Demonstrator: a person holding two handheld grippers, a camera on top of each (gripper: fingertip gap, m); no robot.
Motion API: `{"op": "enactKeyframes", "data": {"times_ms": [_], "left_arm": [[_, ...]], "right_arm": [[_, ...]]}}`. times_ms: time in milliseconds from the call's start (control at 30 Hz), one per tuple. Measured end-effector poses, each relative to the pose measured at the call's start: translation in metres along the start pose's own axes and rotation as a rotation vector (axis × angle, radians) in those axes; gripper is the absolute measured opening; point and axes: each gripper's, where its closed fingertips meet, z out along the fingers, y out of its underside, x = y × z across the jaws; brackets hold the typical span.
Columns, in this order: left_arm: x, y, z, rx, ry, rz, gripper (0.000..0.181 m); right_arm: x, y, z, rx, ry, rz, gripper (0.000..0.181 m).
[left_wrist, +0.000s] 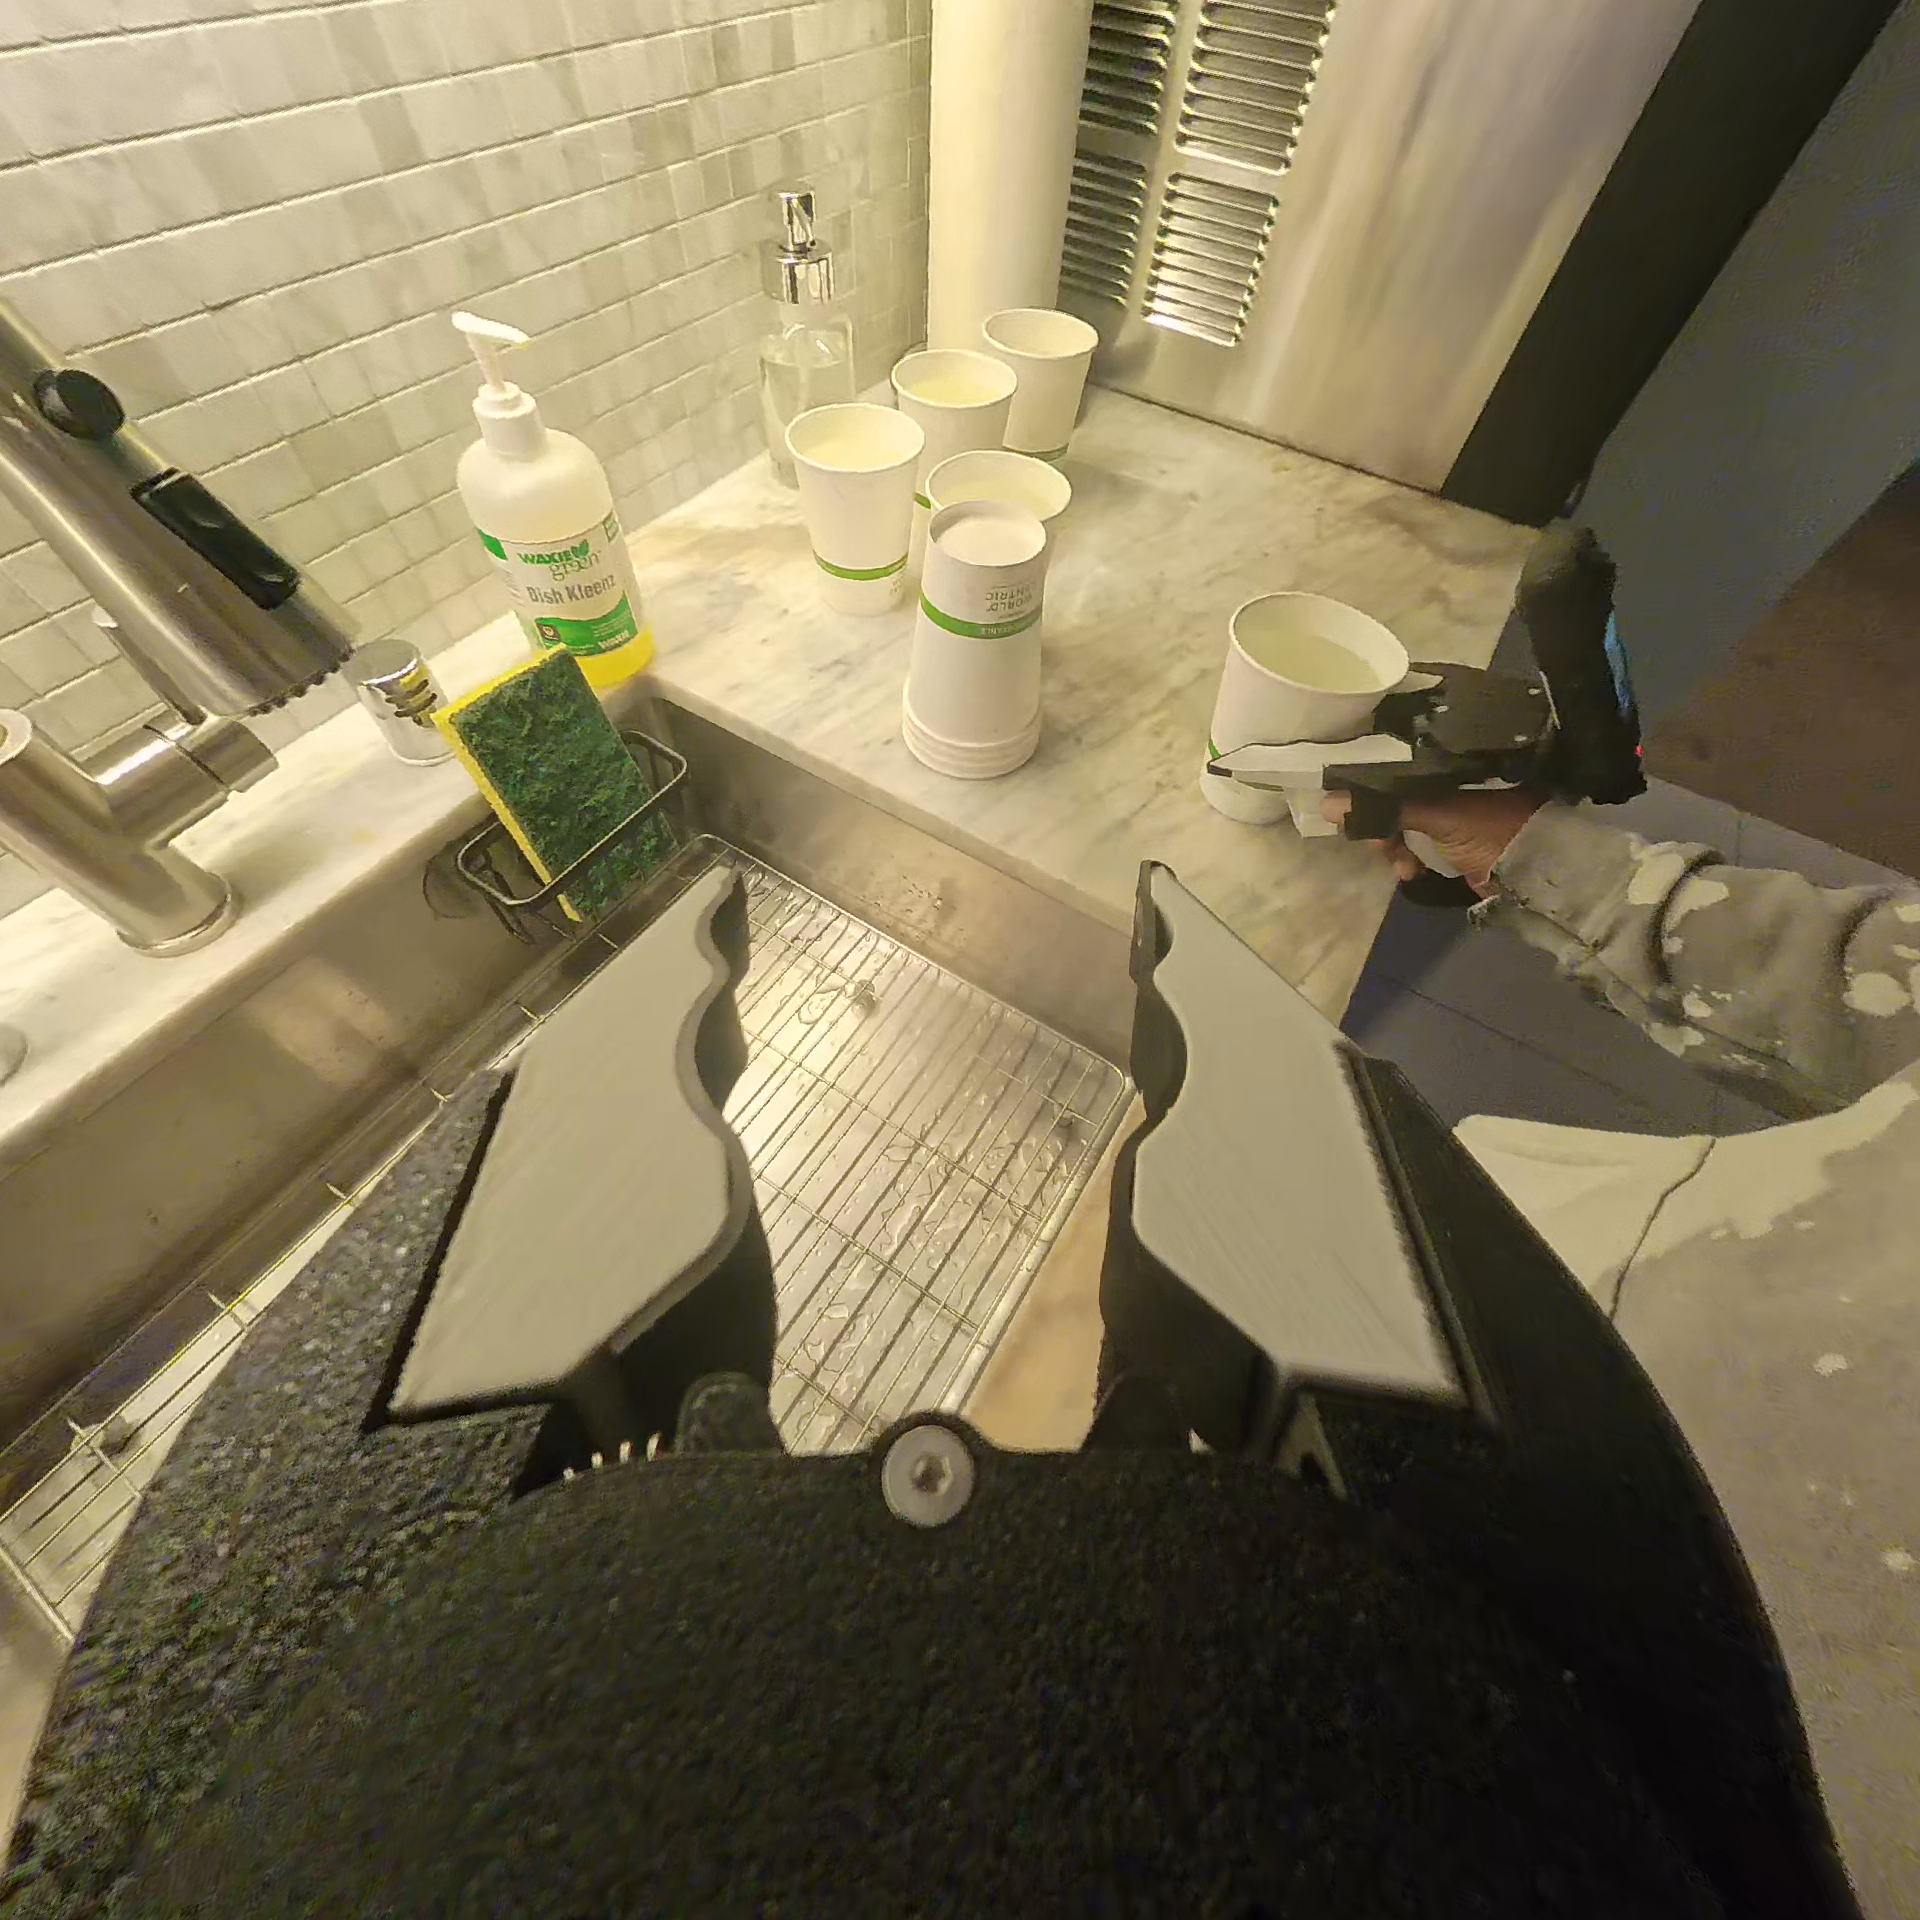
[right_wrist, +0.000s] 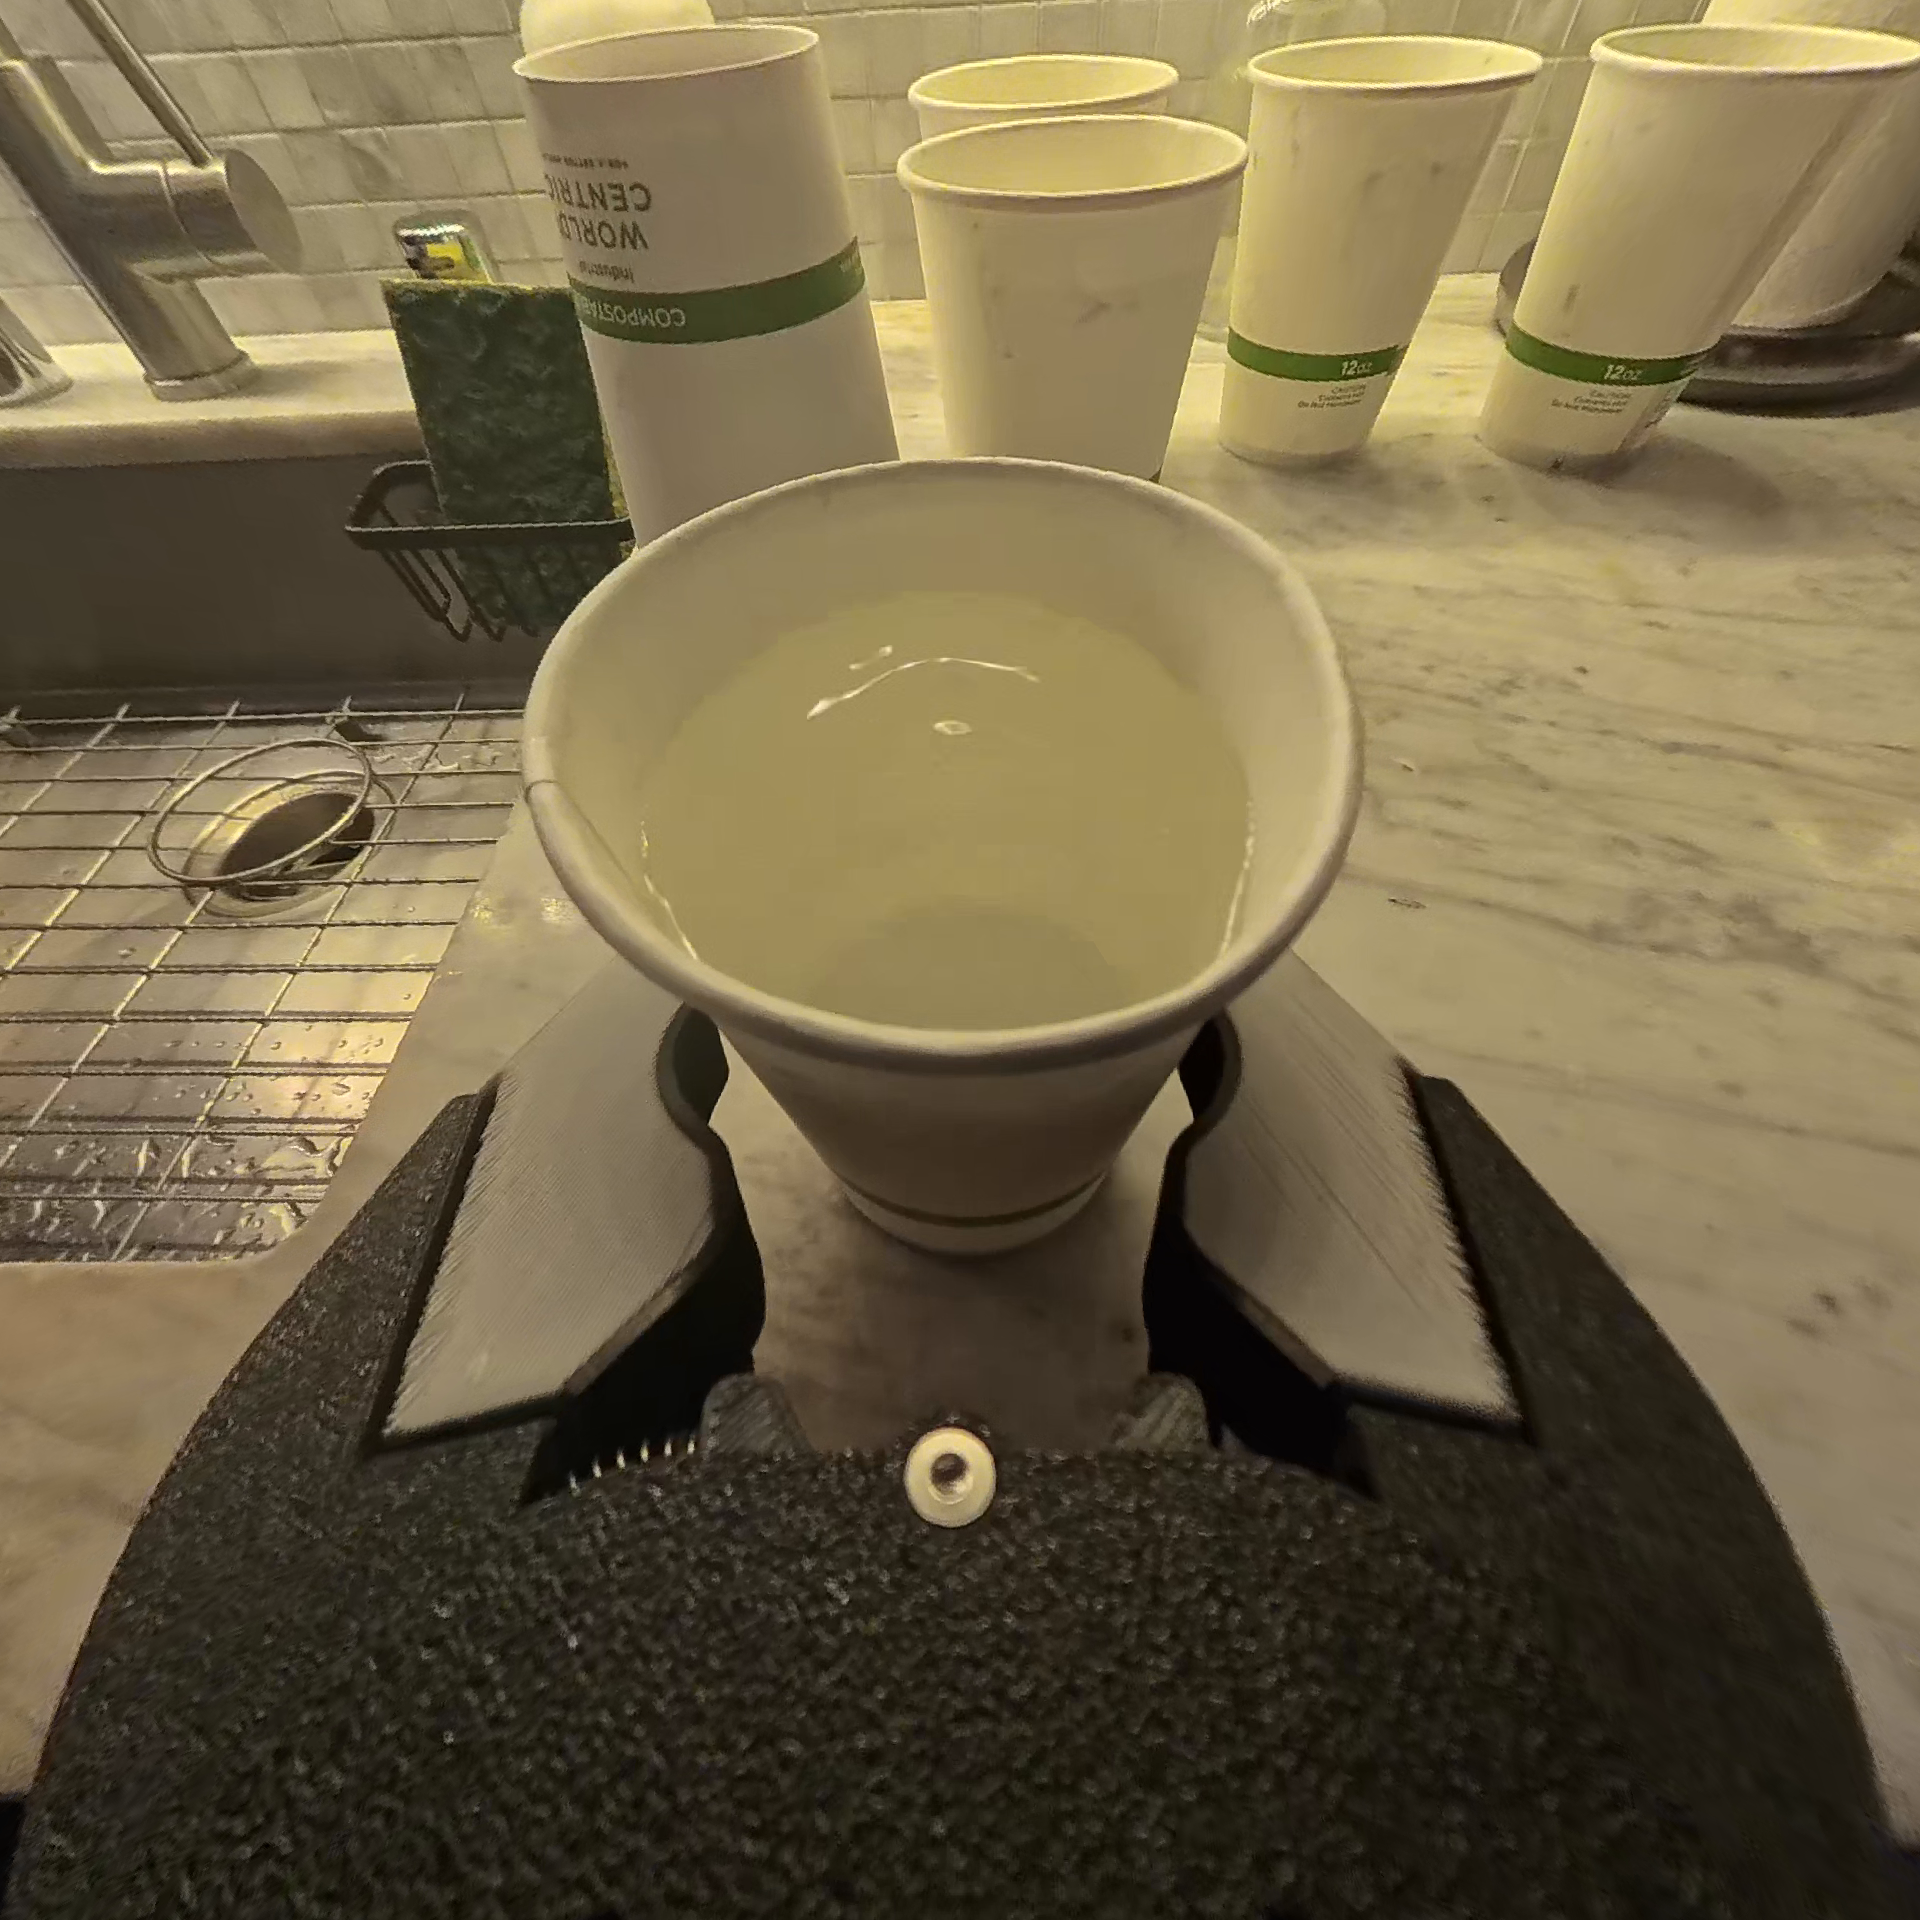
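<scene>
Right tongs straddle the water-filled paper cup low on the desk, contact uncertain. Left tongs gape empty over the sink grid.

Each claw has a black, grainy-textured body with a rounded front edge. The left claw carries two pale grey, flat plastic fingers with wavy black-lined inner edges, and a silver screw sits at the centre behind them, beside a small coiled spring. The right claw is built the same, with a white-ringed screw. The person wears a pale grey sleeve mottled with whitish patches.
</scene>
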Motion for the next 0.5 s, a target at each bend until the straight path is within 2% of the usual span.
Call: {"op": "enactKeyframes", "data": {"times_ms": [267,500], "left_arm": [[0.005,0.006,0.011,-0.005,0.006,0.0,0.073],[0.016,0.004,0.028,-0.014,0.041,0.012,0.073]], "right_arm": [[0.002,-0.007,-0.007,0.07,-0.012,0.033,0.085],[0.001,-0.005,-0.008,0.058,-0.023,0.007,0.084]]}}
